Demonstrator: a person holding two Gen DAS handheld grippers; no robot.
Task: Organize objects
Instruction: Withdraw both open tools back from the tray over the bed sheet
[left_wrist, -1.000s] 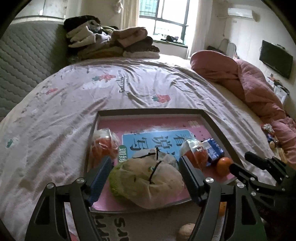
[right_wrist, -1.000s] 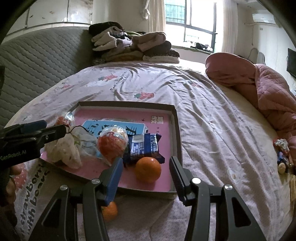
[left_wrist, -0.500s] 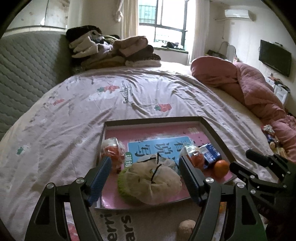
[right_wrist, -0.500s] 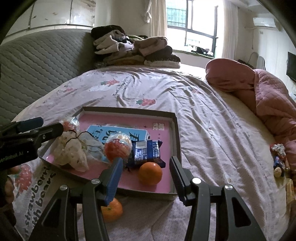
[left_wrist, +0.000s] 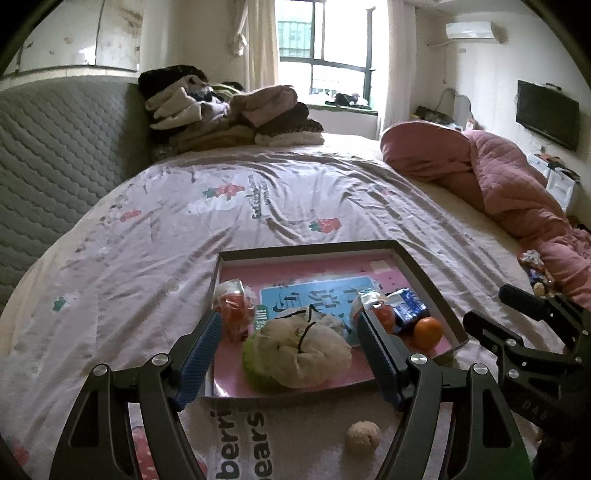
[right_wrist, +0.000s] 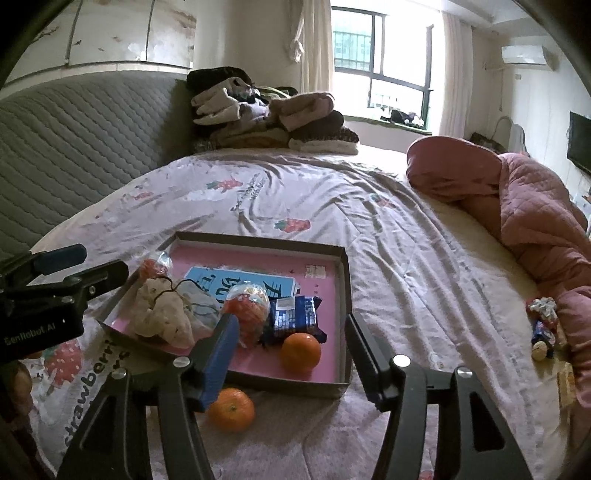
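1. Nearest, in the left wrist view: a small beige ball (left_wrist: 363, 437) on the strawberry-print bedsheet (left_wrist: 236, 428), outside the tray and just short of its near rim — more of it in view than half a second ago, lying just inside the right finger line.
2. Also loose, in the right wrist view: an orange mandarin (right_wrist: 231, 409) on the sheet, touching the tip of that tool's left finger — fuller in frame than before, so both cameras pulled back and up from the tray.
3. Left gripper (left_wrist: 288, 354): jaws spread wide, holding nothing, hovering before the tray.
4. Right gripper (right_wrist: 288, 354): likewise released and empty.
5. Inside the pink-lined tray (right_wrist: 341, 280): tied cloth bag (left_wrist: 299, 350), two wrapped red fruits (left_wrist: 236, 308) (right_wrist: 246, 306), blue snack packet (right_wrist: 295, 317), second mandarin (right_wrist: 300, 350), blue printed booklet (left_wrist: 321, 295).
6. Meaning, as a judgement: retreat suggests a placement finished; two strays left to gather, likely mandarin for the right, ball for the left.
7. Farther off: pink quilt (left_wrist: 517, 195), folded clothes (left_wrist: 229, 110).
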